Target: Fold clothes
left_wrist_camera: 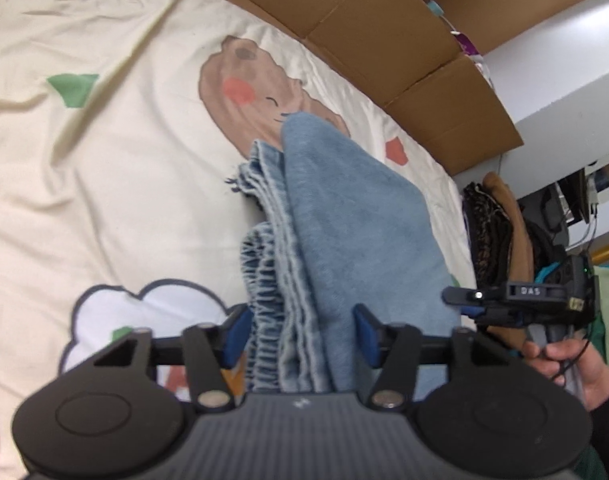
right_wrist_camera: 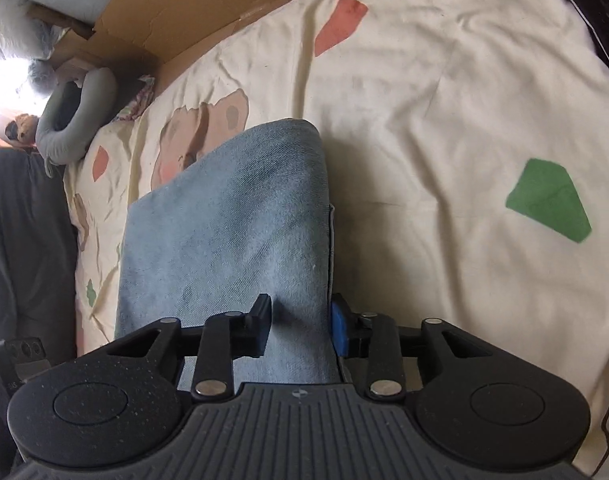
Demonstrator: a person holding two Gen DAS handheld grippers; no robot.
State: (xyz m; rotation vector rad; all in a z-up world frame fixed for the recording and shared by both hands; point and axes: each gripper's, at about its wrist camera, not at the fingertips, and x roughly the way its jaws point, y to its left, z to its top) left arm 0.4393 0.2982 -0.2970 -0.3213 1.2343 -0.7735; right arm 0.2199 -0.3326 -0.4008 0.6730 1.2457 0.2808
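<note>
A folded pair of blue jeans lies on a cream bedsheet printed with a brown cartoon animal, green and red patches and a white cloud. In the left wrist view, the left gripper straddles the near end of the jeans, its blue pads standing on either side of the stacked layers; the gathered elastic waistband and stitched hems show along the left edge of the bundle. The jaws are partly spread, and whether the pads press on the cloth cannot be told from this angle.

In the right wrist view, the right gripper sits at the near right corner of the same jeans, with one black finger on top of the fabric and the blue pad on the outer right edge. Its jaws stand narrower than the left one's, with the fold of denim between them; a firm pinch cannot be confirmed.

Flattened cardboard lines the far side of the bed. At the right edge of the left view, a hand holds the other gripper's handle, near a heap of dark clothing. In the right view, a grey neck pillow rests at the far left corner of the bed, beside a dark garment.
</note>
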